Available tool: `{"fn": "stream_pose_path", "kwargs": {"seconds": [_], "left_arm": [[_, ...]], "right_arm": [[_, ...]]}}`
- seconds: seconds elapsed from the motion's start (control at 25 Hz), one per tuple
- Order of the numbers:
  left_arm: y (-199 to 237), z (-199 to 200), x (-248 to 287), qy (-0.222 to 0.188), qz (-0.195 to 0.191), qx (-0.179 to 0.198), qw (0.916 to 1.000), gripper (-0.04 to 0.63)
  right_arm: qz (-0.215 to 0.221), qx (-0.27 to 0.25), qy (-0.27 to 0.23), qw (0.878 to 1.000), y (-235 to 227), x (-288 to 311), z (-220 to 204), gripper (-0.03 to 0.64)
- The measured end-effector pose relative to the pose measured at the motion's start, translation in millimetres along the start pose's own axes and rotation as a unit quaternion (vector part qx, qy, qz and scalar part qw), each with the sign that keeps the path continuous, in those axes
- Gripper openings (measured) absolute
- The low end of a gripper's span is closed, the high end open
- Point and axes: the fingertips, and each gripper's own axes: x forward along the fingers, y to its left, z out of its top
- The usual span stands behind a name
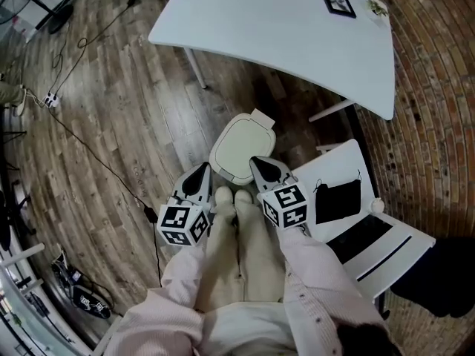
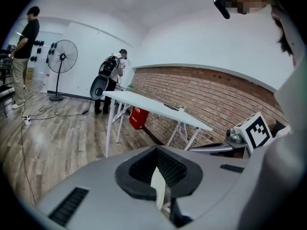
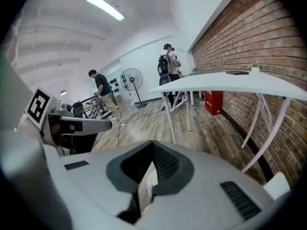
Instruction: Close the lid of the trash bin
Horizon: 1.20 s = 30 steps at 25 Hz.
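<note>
A white table (image 1: 297, 28) fills the upper right of the head view, and a white chair (image 1: 375, 247) with a black bag (image 1: 338, 201) on it stands at lower right. The trash bin (image 1: 241, 150) sits on the wooden floor at centre frame, its pale lid down. Just below it, the left gripper (image 1: 200, 170) and right gripper (image 1: 261, 165) hover side by side. Both have their jaws pressed together and hold nothing.

The right gripper (image 3: 152, 157) is filling the lower frame, its jaws sitting pressed together. A white counter (image 3: 230, 83) is standing at right beside a brick wall (image 3: 249, 37).
</note>
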Motion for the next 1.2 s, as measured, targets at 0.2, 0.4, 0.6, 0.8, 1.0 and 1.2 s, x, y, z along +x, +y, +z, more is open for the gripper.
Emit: {"fn": "stream_pose_path", "kwargs": {"seconds": [0.2,0.4,0.6,0.8,1.0,1.2], "left_arm": [[-13.0,34.9,-8.1,-0.025,-0.013,0.022,0.9994,-0.008],[-22.7,64.2,-19.8,-0.039,-0.022,0.049,0.9978,-0.008],[-33.1,94.1,-33.0,-0.064,-0.030,0.071,0.9950,-0.008],[-41.4,125.1,-44.1,-0.093,-0.031,0.094,0.9907,-0.008],[-51.3,150.2,-52.9,-0.119,-0.035,0.112,0.9860,-0.008],[-54.9,168.4,-66.9,-0.139,-0.036,0.125,0.9817,-0.008]], "right_arm": [[-0.009,0.002,-0.041,0.999,0.3,-19.4,37.2,0.005],[-0.012,0.006,-0.081,0.997,3.1,-36.0,71.4,0.005],[-0.015,0.006,-0.119,0.993,3.7,-57.4,101.3,0.005],[-0.019,-0.005,-0.160,0.987,4.0,-76.2,137.4,0.005],[-0.020,-0.012,-0.193,0.981,6.2,-92.9,163.8,0.005],[-0.019,-0.016,-0.227,0.974,10.9,-108.6,184.0,0.005]]}}
